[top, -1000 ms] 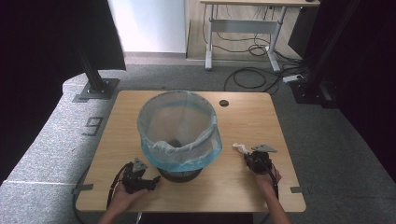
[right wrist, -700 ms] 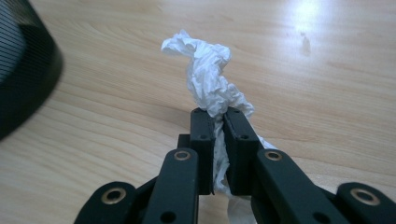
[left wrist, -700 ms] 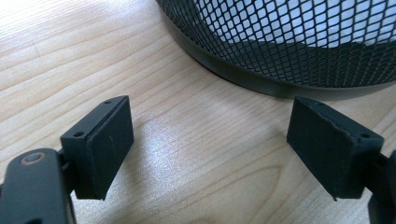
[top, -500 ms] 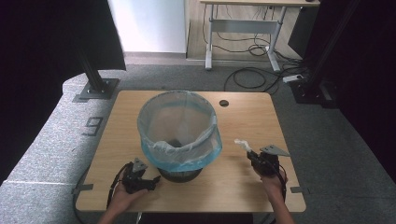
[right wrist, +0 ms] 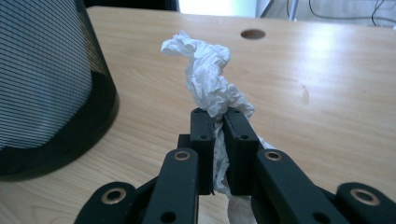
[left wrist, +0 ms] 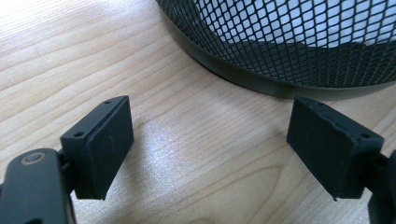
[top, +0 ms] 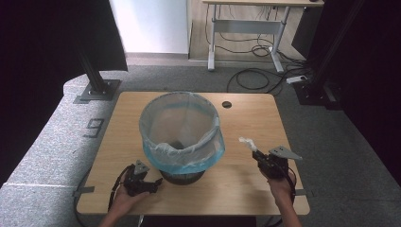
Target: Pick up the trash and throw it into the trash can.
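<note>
- Wood-grain counter [top: 246,118]: pale top with a small dark round hole [top: 227,104] near the far edge, right of centre. Grey floor around it.
- Black mesh bin [top: 182,176] stands near the counter's middle, towards your side. Light blue liner bag [top: 189,158] folded over the rim and hanging down the outside; something dark lies at the bottom, too dim to identify.
- Your left hand-held gripper [top: 153,185] lies low at the near left of the counter, just beside the bin's base. In the left gripper view its jaws stand wide apart with bare wood between them; the pads [left wrist: 100,144] hold nothing, and the bin's bottom rim [left wrist: 252,81] curves across just ahead.
- Your right hand-held gripper [top: 254,153] is to the right of the bin, apart from it, pointing away from you and slightly left, grey plate on top. In the right gripper view the jaws are clamped together on a crumpled white tissue [right wrist: 208,77].
- Tissue: twisted wad sticking up and forward past the jaw tips, a bit trailing below them. It is held above the counter, beside the bin and outside it.
</note>
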Available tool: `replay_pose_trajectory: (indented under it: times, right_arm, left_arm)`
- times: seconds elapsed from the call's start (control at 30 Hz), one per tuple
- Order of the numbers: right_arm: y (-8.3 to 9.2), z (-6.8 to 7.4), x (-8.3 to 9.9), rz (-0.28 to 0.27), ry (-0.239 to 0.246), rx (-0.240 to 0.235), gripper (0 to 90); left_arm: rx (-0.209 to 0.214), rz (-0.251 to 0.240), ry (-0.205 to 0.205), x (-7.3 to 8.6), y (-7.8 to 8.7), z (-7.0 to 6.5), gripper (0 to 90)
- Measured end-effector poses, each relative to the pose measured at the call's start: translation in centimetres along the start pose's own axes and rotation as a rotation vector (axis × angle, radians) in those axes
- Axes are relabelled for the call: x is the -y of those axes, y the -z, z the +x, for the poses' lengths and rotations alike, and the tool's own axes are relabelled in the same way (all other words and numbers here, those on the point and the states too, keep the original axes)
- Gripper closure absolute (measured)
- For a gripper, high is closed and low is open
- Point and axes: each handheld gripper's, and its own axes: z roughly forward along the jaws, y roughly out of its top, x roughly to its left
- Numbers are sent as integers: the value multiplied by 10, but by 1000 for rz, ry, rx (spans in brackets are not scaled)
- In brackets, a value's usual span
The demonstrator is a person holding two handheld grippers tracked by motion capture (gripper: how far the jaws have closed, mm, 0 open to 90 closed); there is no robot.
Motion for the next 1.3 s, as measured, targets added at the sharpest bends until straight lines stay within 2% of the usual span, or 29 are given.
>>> replay_pose_trajectory:
  times: [0.23, 0.67, 1.3]
  right_arm:
    - [14, 1, -8, -35, -7, -16, 828]
    - [23, -1, -17, -67, -14, -27, 828]
    - [36, 12, -38, -119, 12, -72, 828]
  left_arm:
    - [0, 0, 0, 0, 0, 0, 146]
    - [-1, 1, -2, 0, 0, 0, 146]
    - [0, 1, 0, 0, 0, 0, 146]
